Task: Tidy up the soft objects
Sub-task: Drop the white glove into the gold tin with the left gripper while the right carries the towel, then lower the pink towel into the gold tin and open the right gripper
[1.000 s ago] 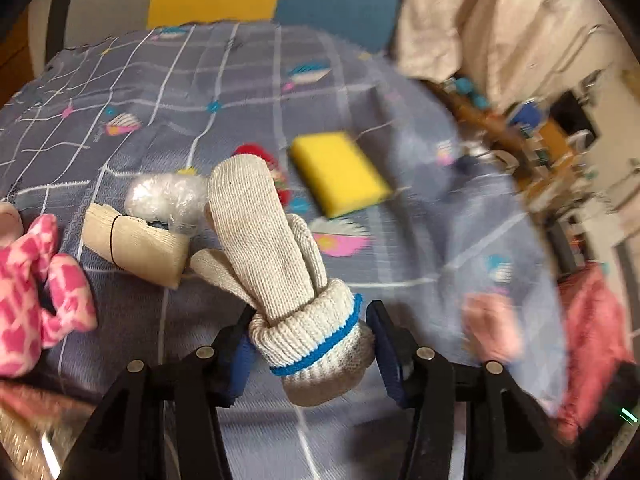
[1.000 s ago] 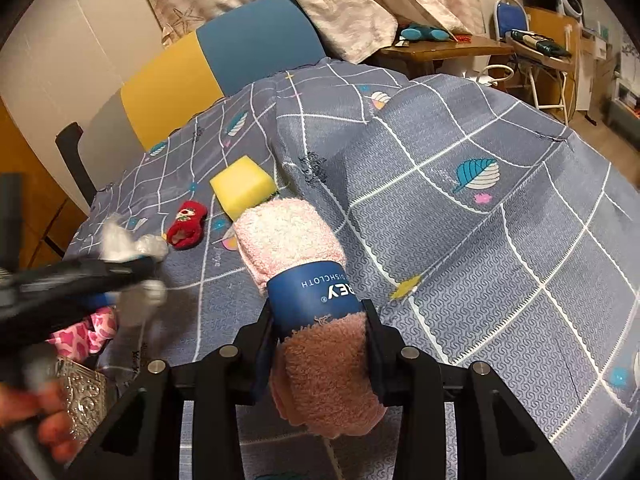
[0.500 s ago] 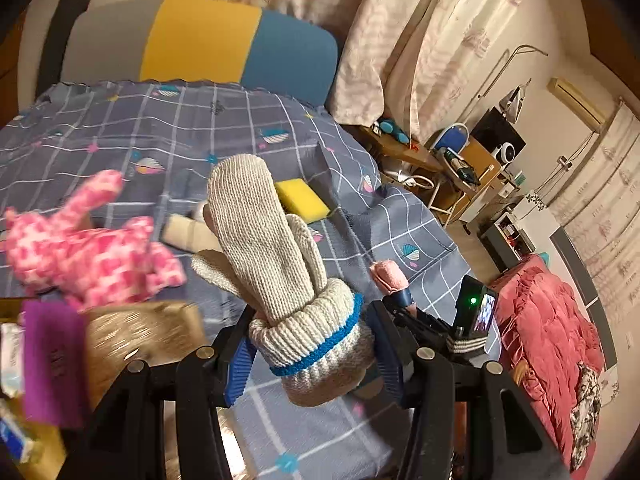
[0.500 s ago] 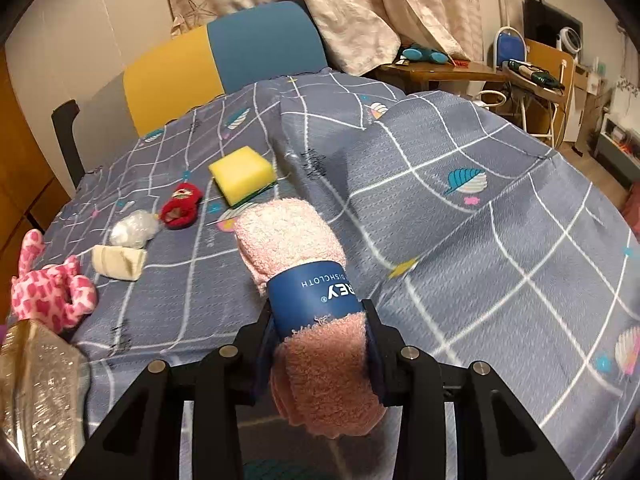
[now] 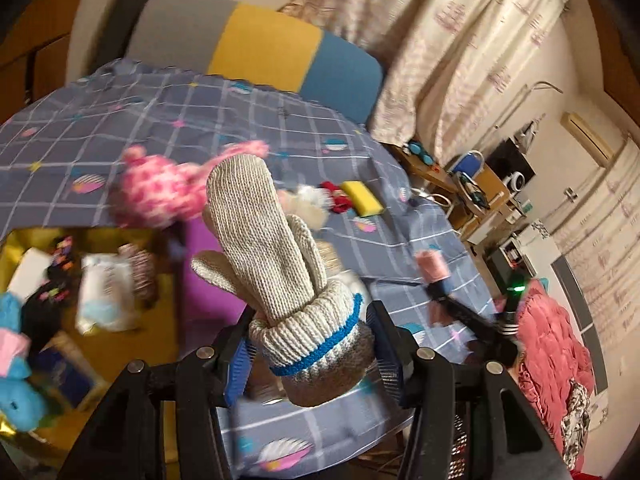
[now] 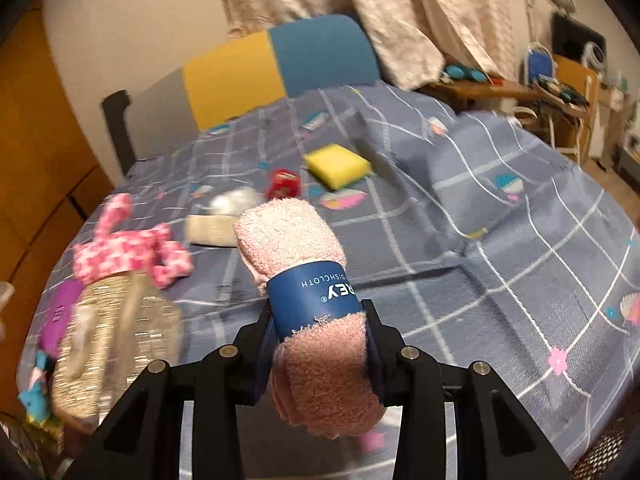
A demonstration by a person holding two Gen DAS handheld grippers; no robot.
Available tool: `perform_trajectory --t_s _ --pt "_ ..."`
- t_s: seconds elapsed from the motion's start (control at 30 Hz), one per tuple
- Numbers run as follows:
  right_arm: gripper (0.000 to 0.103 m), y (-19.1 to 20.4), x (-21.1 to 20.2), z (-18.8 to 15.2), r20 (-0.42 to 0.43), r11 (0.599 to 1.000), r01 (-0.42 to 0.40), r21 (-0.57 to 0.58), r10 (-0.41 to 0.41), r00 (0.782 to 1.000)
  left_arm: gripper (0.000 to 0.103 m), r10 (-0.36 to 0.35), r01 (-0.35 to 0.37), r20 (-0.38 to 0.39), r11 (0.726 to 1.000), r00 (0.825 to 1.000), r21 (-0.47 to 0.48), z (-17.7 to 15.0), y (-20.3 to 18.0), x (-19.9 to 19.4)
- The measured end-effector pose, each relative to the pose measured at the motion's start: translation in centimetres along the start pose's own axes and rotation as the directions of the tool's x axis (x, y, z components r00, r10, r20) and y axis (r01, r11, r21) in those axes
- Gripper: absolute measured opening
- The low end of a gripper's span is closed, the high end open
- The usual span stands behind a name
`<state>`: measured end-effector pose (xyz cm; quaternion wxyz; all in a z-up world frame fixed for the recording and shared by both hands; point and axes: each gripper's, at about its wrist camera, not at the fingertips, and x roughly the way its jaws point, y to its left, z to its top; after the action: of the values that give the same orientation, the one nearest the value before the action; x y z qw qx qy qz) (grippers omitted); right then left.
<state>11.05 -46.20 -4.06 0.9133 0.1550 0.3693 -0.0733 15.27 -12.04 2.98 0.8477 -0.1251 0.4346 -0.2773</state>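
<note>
Left gripper (image 5: 310, 354): jaws clamped on the rolled cuff of a knitted glove (image 5: 264, 248), which stands up out of the grip, fingers pointing away. Right gripper (image 6: 320, 346): jaws pinched on a rolled pink dishcloth (image 6: 308, 284) with a blue paper band, sticking up between them.

Just past the left gripper, low on its left side, a gold box (image 5: 160, 292) sits open, already holding a white packet, a blue plush piece and other small soft bits; contents blurred. The same box shows at the lower left of the right wrist view, glittery side facing.

Further out on the grey checked bedspread (image 6: 500, 248): a pink spotted plush toy (image 6: 128, 248) beside the box, a beige roll (image 6: 212, 230), a white fluffy clump, a small red item (image 6: 284, 184), and a yellow sponge (image 6: 336, 164) farthest off.

Step in hand, by my reading: both loads are lifted and in carry toward the box. Next calls for bringing each gripper over the box opening, lowering, then letting go, one at a time so the arms don't crowd. Five items remain on the bed.
</note>
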Motion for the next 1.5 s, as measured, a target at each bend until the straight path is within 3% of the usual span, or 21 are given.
perform_trajectory --t_s 0.2,0.5,0.67,0.87,0.97,1.07,1.2,1.4,1.5 --pt "0.040 5.5 -4.6 0.0 0.083 0.997 -0.077 -0.030 0.079 0.993 0.054 0.060 -0.062 -0.035 0.997 0.998 -0.044 -1.9 5.9 -1.8" --pt "0.040 15.4 -8.8 -1.3 0.113 0.963 -0.223 -0.152 0.241 0.964 0.054 0.120 -0.140 -0.210 0.986 0.970 -0.086 -4.8 13.8 1.9" --pt "0.040 21.0 -9.7 -3.0 0.089 0.928 -0.307 -0.210 0.331 0.939 0.054 0.166 -0.184 -0.329 0.983 0.930 -0.026 -5.7 16.1 4.0" --pt "0.040 26.4 -8.2 -5.5 0.002 0.891 -0.380 -0.248 0.393 0.920 0.055 0.162 -0.179 -0.357 0.984 0.920 -0.015 -6.7 17.4 4.7" --pt "0.040 28.3 -6.9 -6.7 -0.040 0.884 -0.394 -0.251 0.397 0.917 0.061 0.146 -0.162 -0.373 0.987 0.916 -0.012 -7.4 17.8 5.2" --pt "0.040 29.6 -5.7 -7.6 -0.077 0.884 -0.399 -0.244 0.392 0.917 0.068 0.137 -0.151 -0.371 0.988 0.919 -0.010 -7.6 17.8 5.2" --pt "0.040 31.2 -3.6 -8.9 -0.128 0.890 -0.393 -0.232 0.373 0.919 0.069 0.071 -0.099 -0.308 0.992 0.949 -0.078 -8.0 18.0 2.1" --pt "0.040 32.9 0.8 -10.7 -0.248 0.916 -0.364 -0.166 0.319 0.915 0.067 0.051 -0.077 -0.139 0.979 0.989 -0.189 -8.5 19.7 -4.4" --pt "0.040 33.8 2.0 -11.3 -0.276 0.923 -0.352 -0.154 0.302 0.912 0.067 0.066 -0.075 -0.049 0.971 0.997 -0.227 -7.5 20.6 -7.4"
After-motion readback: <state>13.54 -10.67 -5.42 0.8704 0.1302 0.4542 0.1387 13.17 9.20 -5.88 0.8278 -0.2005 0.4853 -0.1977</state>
